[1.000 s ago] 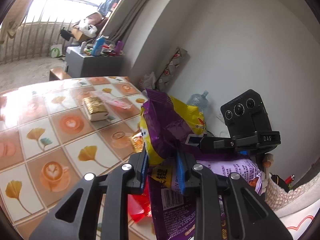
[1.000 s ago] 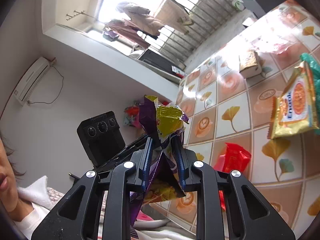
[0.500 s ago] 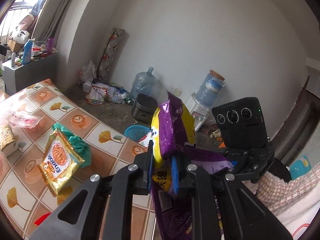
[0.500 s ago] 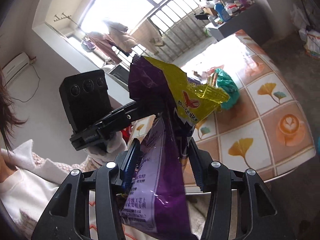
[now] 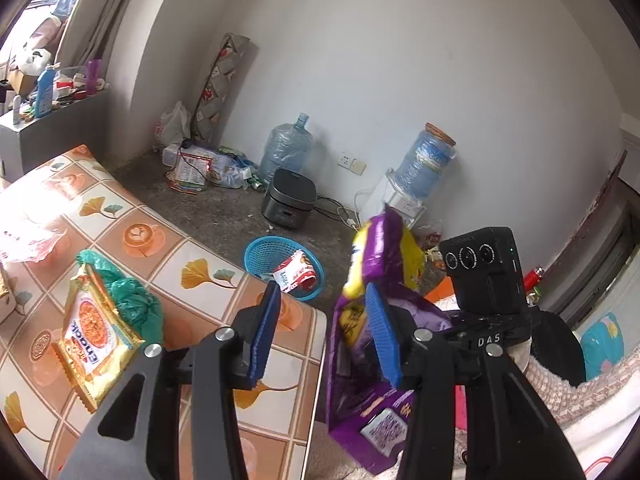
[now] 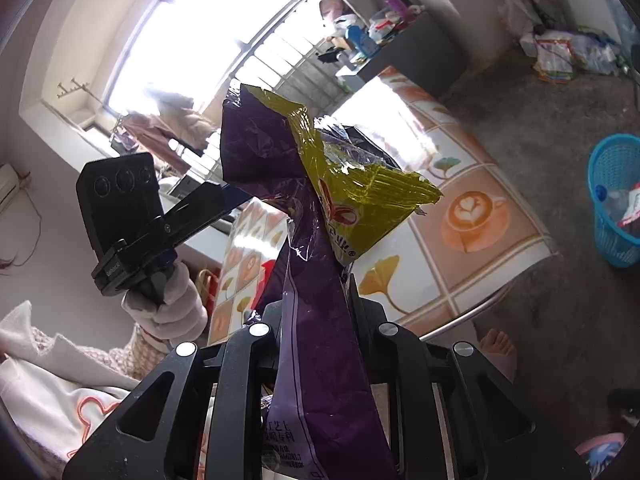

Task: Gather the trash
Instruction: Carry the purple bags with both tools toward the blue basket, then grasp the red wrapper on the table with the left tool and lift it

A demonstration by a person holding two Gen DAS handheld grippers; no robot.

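A purple and yellow snack bag (image 6: 316,264) stands upright in my right gripper (image 6: 316,300), whose jaws are shut on it. In the left wrist view the same bag (image 5: 372,276) hangs just right of my left gripper (image 5: 324,320), which is open, its right pad against the bag. A blue trash basket (image 5: 280,256) holding a red and white wrapper (image 5: 296,276) stands on the floor beyond the table edge; it also shows in the right wrist view (image 6: 616,200). A yellow noodle packet (image 5: 92,336) and a green bag (image 5: 132,300) lie on the table.
The tiled tabletop (image 5: 188,248) fills the left side. A black rice cooker (image 5: 288,200), two water jugs (image 5: 286,152) and a litter pile (image 5: 204,168) stand by the far wall. A bare foot (image 6: 496,348) is under the table edge.
My left gripper has opened and let go of the snack bag, which now stays in the right gripper alone. Both grippers swung right, toward the blue basket on the floor.
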